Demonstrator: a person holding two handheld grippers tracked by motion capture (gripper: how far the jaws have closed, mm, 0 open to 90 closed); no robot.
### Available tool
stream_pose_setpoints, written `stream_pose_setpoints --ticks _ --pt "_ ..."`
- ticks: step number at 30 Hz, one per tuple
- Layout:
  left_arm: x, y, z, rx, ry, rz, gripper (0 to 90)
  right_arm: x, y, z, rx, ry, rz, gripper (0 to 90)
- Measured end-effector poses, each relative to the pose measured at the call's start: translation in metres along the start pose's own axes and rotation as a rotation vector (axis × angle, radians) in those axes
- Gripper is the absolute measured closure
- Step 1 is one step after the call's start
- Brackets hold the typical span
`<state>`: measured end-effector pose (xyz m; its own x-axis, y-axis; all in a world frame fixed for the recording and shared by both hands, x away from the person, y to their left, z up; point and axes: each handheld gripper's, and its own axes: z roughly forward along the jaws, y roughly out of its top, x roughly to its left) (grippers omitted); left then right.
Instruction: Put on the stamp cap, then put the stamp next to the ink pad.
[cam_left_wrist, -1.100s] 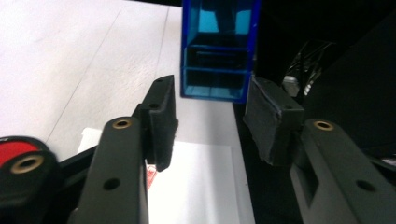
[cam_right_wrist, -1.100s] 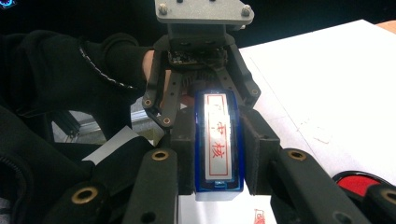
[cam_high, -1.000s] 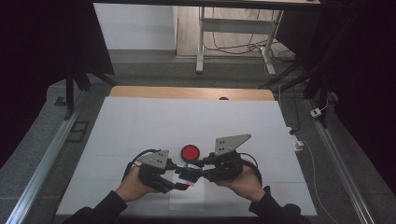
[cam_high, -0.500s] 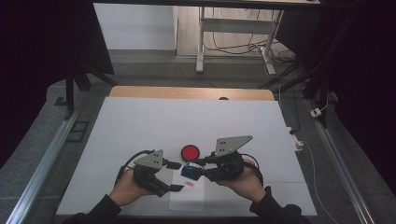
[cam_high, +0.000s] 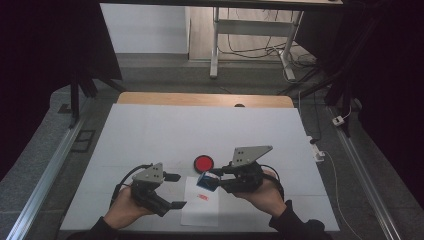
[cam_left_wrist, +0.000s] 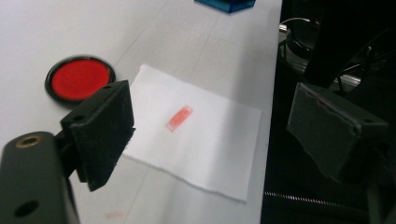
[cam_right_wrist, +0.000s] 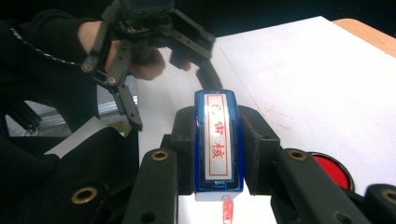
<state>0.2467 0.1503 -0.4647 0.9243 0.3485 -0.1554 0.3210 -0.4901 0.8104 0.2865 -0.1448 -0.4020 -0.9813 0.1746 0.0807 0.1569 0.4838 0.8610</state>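
Stamp (cam_right_wrist: 218, 142) clamped in right tool (cam_high: 216, 180), lifted just above the paper (cam_high: 200, 207); red imprint (cam_left_wrist: 179, 117) already down. Left tool (cam_high: 174, 191) wide open, empty. Ink pad (cam_high: 203, 163) just beyond. Left: set stamp on desk (cam_high: 150, 135).

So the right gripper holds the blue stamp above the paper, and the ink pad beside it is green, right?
Not quite. The ink pad is red, not green, as the high view shows. The rest stands: the right gripper is shut on the blue stamp, held above the paper.
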Motion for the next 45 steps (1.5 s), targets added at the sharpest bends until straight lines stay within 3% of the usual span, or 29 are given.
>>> stream_pose_setpoints --ticks 16,22,32,36,40,45 --pt "-0.009 -0.028 -0.034 -0.018 0.126 -0.154 4.2 -0.009 -0.006 -0.008 0.015 -0.066 0.034 70.6" --pt "-0.012 -0.040 -0.043 -0.018 0.171 -0.192 3.3 -0.011 -0.009 -0.010 0.035 -0.095 0.028 70.6" --pt "-0.019 -0.060 -0.057 0.002 0.281 -0.205 2.0 -0.019 -0.014 -0.016 0.037 -0.142 0.055 70.6" --pt "-0.022 -0.065 -0.062 0.018 0.344 -0.223 0.0 -0.024 -0.017 -0.019 0.046 -0.172 0.063 70.5" --pt "-0.022 -0.070 -0.066 0.031 0.362 -0.254 0.2 -0.030 -0.021 -0.023 0.050 -0.204 0.074 70.5" --pt "-0.026 -0.073 -0.069 0.062 0.410 -0.249 0.0 -0.037 -0.025 -0.027 0.063 -0.242 0.085 70.5"
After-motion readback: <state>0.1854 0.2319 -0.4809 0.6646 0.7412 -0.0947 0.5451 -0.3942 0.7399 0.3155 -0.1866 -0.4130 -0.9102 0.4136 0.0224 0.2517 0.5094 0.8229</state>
